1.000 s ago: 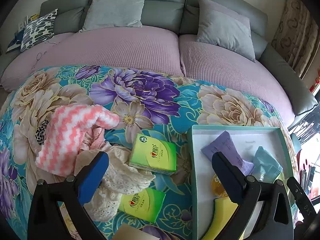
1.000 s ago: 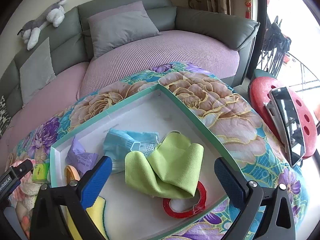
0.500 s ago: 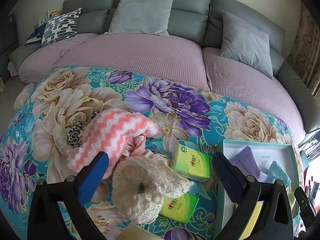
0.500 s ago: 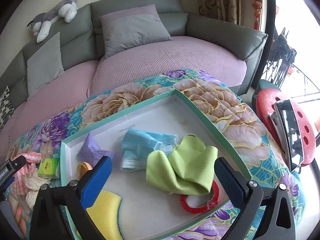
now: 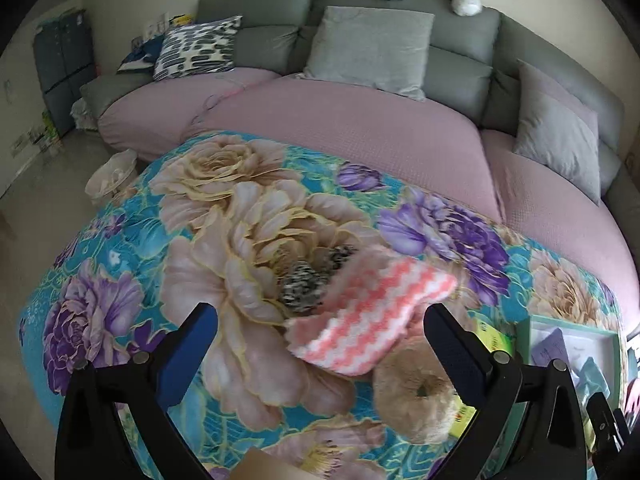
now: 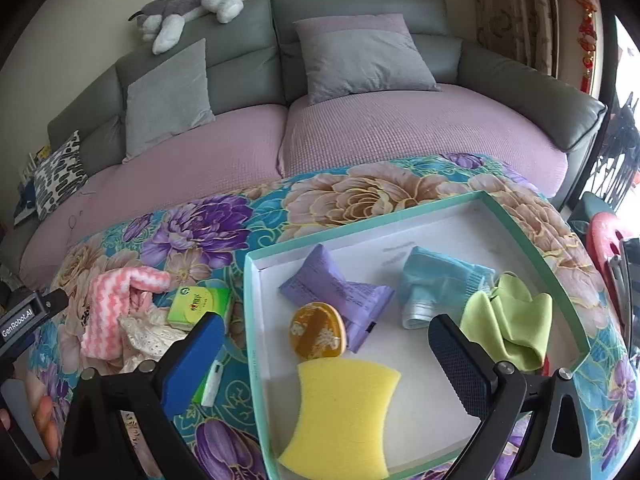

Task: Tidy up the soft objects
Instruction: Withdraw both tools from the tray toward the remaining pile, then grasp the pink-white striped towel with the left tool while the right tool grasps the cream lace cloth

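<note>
A pink-and-white zigzag cloth (image 5: 368, 312) lies on the floral cover, beside a leopard-print scrap (image 5: 308, 284) and a cream lace piece (image 5: 416, 392). My left gripper (image 5: 320, 356) hovers open just in front of the pink cloth, nothing between its fingers. In the right wrist view the teal-rimmed white tray (image 6: 400, 216) holds a yellow sponge (image 6: 344, 420), a lime cloth (image 6: 508, 320), a blue face mask (image 6: 436, 284), a purple packet (image 6: 332, 292) and an amber disc (image 6: 318, 332). My right gripper (image 6: 324, 360) is open above the tray's near part. The pink cloth (image 6: 108, 308) lies left of the tray.
Green tissue packs (image 6: 200, 302) lie between the cloth pile and the tray. A grey sofa with purple seat covers (image 5: 360, 120) and cushions curves behind. A plush husky (image 6: 188, 4) lies on the sofa back. A red stool (image 6: 608, 240) stands at the right. The floor (image 5: 40, 184) shows left.
Both views have swung left. The left gripper now faces the pink cloth pile instead of the tray; the right gripper now sees the sponge and the tray's left half. Both stay open.
</note>
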`<state>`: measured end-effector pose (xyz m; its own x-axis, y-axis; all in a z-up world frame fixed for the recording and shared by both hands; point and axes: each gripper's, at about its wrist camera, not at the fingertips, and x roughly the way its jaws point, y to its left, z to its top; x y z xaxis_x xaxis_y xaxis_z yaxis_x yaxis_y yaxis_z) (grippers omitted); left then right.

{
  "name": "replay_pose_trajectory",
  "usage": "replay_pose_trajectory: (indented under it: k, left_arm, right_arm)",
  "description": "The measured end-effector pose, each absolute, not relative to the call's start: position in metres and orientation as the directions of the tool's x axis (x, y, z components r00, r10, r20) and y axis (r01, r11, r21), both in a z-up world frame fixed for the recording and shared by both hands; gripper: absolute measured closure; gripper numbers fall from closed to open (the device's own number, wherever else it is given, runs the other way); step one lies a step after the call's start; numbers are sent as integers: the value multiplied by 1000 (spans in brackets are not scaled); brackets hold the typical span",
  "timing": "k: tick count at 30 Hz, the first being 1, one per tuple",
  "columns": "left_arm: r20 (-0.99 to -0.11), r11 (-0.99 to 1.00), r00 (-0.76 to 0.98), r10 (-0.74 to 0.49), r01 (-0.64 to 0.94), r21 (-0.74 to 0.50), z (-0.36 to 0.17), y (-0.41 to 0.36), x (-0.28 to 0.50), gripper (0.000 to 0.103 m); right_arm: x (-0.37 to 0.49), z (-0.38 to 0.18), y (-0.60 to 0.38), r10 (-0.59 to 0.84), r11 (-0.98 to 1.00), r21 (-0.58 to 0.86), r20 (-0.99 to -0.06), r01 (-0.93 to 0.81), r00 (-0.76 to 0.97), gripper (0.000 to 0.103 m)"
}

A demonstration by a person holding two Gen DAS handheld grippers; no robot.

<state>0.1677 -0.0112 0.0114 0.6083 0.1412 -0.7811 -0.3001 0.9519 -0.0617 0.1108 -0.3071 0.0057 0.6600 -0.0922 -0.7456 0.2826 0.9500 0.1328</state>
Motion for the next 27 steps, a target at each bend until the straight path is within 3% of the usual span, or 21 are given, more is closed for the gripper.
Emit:
replay_pose_trajectory:
  k: [13,27]
  left_arm:
    - [-796,911,583,162,-398,-106,1,47,156,0]
    - [-840,919,539,65,-360,-160,-28,48,173,0]
  right_arm:
    - [141,-6,-233,42,978,167,-750,127,661,0]
    - [160,-32,-185,143,985,175,-765,-11,628,0]
